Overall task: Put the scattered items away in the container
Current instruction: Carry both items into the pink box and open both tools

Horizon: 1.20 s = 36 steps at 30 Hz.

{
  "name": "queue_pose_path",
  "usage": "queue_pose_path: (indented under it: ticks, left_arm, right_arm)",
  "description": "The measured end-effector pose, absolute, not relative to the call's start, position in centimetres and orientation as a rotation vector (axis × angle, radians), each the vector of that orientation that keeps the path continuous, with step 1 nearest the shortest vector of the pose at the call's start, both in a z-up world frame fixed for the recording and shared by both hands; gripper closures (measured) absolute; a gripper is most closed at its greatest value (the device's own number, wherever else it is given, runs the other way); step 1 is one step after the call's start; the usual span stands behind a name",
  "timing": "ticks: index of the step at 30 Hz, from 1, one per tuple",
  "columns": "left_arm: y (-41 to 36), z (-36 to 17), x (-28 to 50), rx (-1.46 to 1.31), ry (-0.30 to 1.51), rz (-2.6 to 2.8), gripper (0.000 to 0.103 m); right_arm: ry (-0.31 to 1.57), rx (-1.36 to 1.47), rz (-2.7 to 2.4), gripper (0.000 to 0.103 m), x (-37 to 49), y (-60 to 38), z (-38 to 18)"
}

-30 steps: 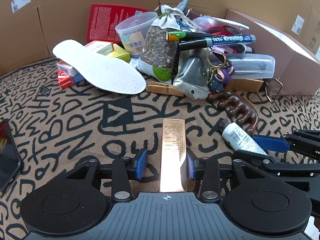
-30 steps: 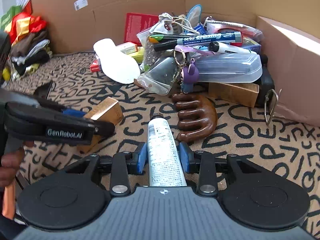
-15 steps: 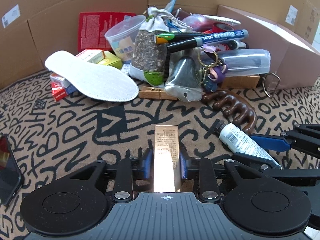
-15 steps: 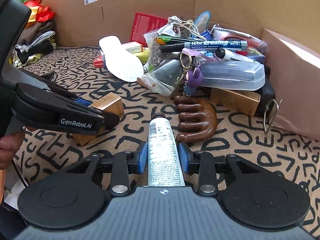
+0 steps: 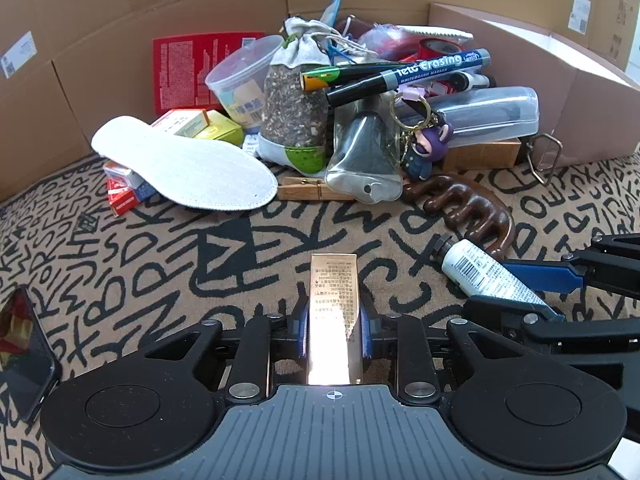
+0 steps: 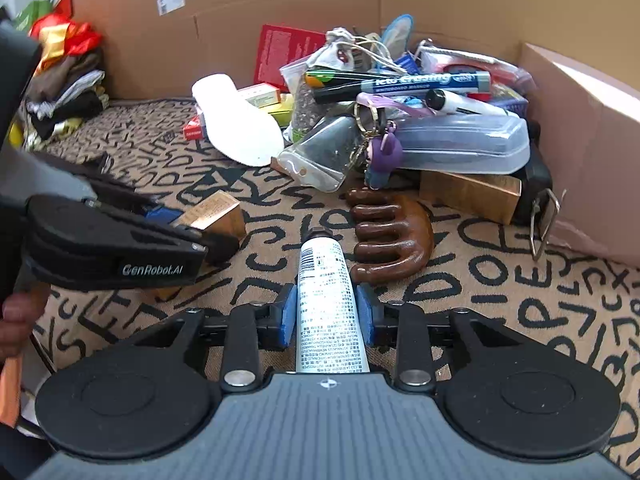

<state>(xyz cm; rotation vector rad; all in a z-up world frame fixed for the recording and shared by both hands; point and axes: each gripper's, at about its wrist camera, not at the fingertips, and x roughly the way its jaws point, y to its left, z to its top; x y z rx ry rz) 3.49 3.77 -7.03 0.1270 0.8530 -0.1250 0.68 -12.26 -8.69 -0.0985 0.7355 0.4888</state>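
A shiny gold carton lies on the patterned rug, and my left gripper is shut on it, both blue pads pressed to its sides. The same carton shows in the right wrist view, held in the left gripper. A white tube with a black cap sits between the pads of my right gripper. Its jaws are closing and the pads touch the tube's sides. From the left wrist view the tube lies in the right gripper. A tall cardboard wall stands at the right.
A pile of clutter lies ahead: a white insole, a seed pouch, markers, a clear case and a brown wooden massager next to the tube. A phone lies at the left. Clothes are heaped far left.
My left gripper's jaws have closed from wide apart onto the gold carton. The right gripper's pads have drawn slightly tighter on the tube. Neither hand has shifted much.
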Motion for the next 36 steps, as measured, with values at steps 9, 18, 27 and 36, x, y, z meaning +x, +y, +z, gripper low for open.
queue_pose_path:
  ticks: [9,18,27,36]
  left_arm:
    - [2.5,-5.2,3.0,0.122,0.821,-0.168,0.081]
    - [-1.4,-0.6,4.4,0.124,0.709,-0.281,0.081]
    - [-7.1,5.5,8.0,0.134,0.56,-0.377,0.081]
    - [-13.2,8.7,14.7,0.11,0.539,-0.451,0.081]
  right_arm:
    - [0.715,0.036,0.508,0.067,0.6,-14.3,-7.2]
    - [0.596,0.099,0.479,0.067,1.1,-17.8,-3.8]
    - [0.459,0.088,0.405,0.067,3.9,-22.9,1.5]
    - [0.411,0.068,0.278,0.067,10.2,-27.0,4.6]
